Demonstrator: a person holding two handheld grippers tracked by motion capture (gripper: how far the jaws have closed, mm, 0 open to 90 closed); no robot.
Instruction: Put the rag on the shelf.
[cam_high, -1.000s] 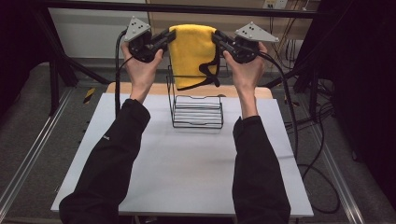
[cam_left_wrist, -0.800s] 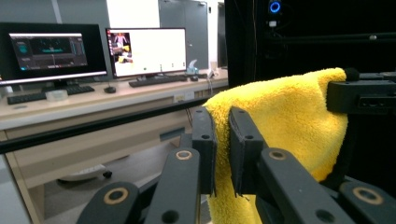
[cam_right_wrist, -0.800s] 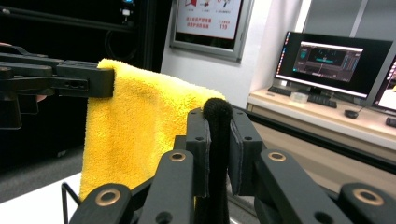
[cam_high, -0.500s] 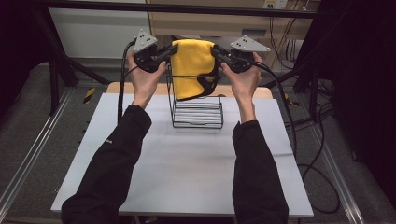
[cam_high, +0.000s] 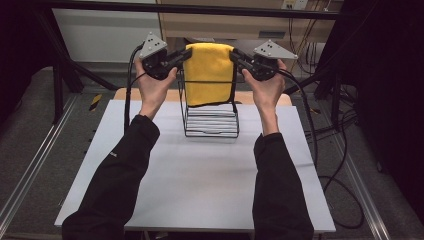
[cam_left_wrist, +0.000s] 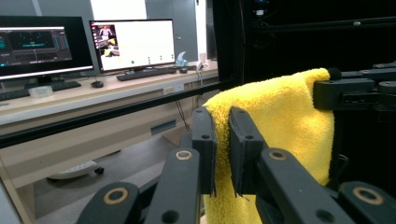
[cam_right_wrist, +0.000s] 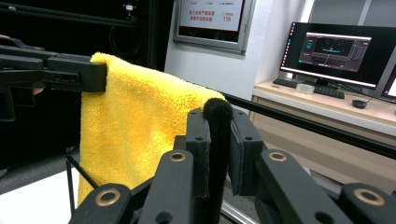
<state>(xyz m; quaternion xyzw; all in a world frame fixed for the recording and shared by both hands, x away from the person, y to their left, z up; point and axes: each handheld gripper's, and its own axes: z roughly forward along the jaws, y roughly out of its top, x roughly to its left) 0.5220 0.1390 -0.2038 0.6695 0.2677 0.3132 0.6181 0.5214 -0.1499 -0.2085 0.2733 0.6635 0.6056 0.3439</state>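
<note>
- The yellow towel (cam_high: 209, 74) hung spread at the upper centre of the high view, stretched between both grippers, its lower edge overlapping the top of the wire rack (cam_high: 210, 116)
- The left hand-held gripper (cam_high: 181, 56) was clamped on the towel's left top corner; in its own view the jaws pinched the yellow pile
- The right hand-held gripper (cam_high: 236, 56) was clamped on the right top corner, its jaws closed on the towel's dark edge trim
- Judged from this, lifting and spreading looked done; draping over the rack looked still to come
- The rack stood at the far middle of the white counter (cam_high: 200, 185)
</note>
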